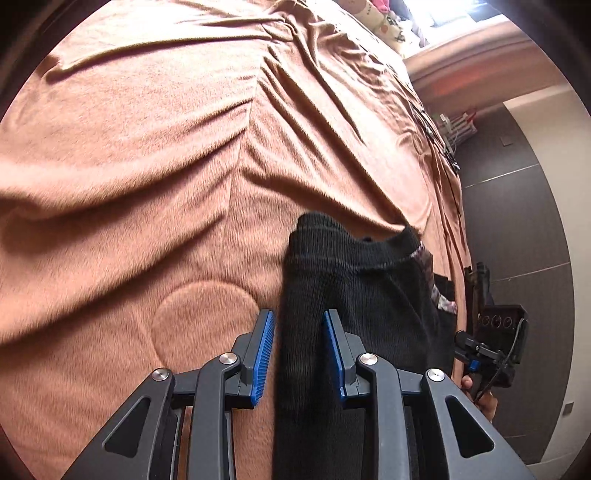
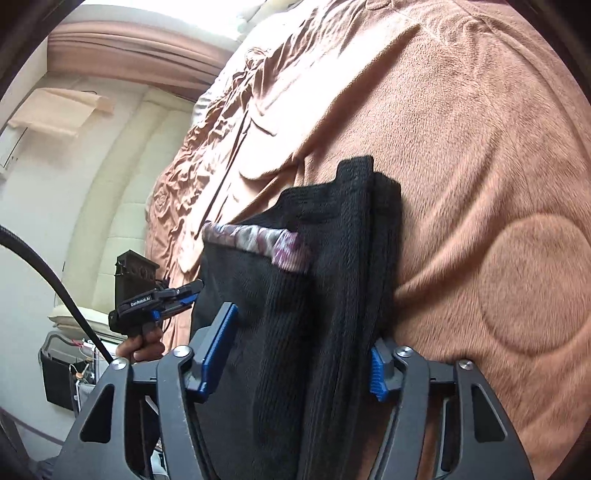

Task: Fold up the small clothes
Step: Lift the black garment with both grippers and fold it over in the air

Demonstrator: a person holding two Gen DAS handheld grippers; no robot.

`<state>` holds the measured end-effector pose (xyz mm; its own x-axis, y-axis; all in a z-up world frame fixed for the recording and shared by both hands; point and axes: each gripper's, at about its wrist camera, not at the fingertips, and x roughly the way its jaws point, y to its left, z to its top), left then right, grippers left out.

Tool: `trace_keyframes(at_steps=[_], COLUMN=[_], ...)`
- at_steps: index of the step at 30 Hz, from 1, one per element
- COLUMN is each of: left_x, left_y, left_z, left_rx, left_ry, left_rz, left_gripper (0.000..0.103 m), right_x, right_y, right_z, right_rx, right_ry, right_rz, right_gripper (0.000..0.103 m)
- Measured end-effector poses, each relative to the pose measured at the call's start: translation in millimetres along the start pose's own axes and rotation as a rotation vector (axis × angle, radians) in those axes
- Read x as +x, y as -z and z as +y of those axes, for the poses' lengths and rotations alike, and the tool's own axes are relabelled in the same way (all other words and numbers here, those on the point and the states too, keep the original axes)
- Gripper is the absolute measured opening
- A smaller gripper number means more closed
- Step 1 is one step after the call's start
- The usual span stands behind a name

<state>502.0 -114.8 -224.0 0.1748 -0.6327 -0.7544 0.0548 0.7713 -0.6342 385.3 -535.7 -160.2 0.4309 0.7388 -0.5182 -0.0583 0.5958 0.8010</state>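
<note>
A black knitted garment (image 1: pixel 362 280) with a purple-and-white patterned band (image 2: pixel 258 236) is folded into thick layers over the brown blanket. In the left wrist view, my left gripper (image 1: pixel 299 314) is shut on a narrow vertical fold at the garment's left side. The right wrist view shows that same gripper (image 2: pixel 192 290) biting the garment's left edge. My right gripper (image 2: pixel 303 332) has its jaws wide around the bulky folded bundle (image 2: pixel 325 258). The cloth fills the whole gap and hides most of the right pad (image 2: pixel 375 369). Seen from the left wrist, the right gripper (image 1: pixel 461 343) sits at the garment's right edge.
A wrinkled brown fleece blanket (image 1: pixel 147 184) covers the bed (image 2: pixel 480 147). Patterned pillows (image 1: pixel 384 22) lie at the far end. A dark floor (image 1: pixel 517 221) borders the bed, with a cream padded wall (image 2: pixel 122 184) and a black basket (image 2: pixel 55 376) beyond. A hand (image 2: pixel 144 343) holds the left gripper.
</note>
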Motion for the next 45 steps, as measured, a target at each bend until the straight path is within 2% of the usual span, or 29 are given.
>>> trace_keyframes(at_steps=[6,8,12,15,17,18,21,30,37,45], left_x=[11,14,21,22,21,20,10,-40,-82,-140], left_y=[-16,-20,-27,-29,-30,-30,-26,-13,6,32], left_z=[-2,-2,-6,-7,-12,-14,-25,-55,-79,-108], left_rx=[0.006,0.008,0.015,0.024,0.037,0.05,0.095,0.162,0.199,0.249], left_ry=[0.013,0.023,0.024,0.02,0.009,0.004,-0.014,0.027,0.05,0.096], left_rz=[-0.005,-0.007,-0.01,-0.012,-0.019,-0.021,-0.045,-0.127,-0.194,-0.284], left_gripper=[0.029,0.029,0.029,0.029,0.022,0.015,0.012,0.011,0.01,0.01], right_x=[5,7,10,6,5,3,-3,-29,-55,-105], right_y=[-4,-5,-9,-8,-10,-9,-7,10,35,72], right_z=[4,6,3,6,11,14,26,80,121,165], right_rx=[-0.037,-0.048,-0.04,-0.045,-0.058,-0.067,-0.097,-0.2,-0.275,-0.362], right_ry=[0.01,0.016,0.046,0.057,0.066,0.07,0.075,0.117,0.143,0.158], right_rz=[0.011,0.014,0.018,0.021,0.02,0.015,-0.002,-0.055,-0.104,-0.172], right_gripper=[0.057,0.053,0.031,0.02,0.015,0.013,0.012,0.011,0.011,0.011])
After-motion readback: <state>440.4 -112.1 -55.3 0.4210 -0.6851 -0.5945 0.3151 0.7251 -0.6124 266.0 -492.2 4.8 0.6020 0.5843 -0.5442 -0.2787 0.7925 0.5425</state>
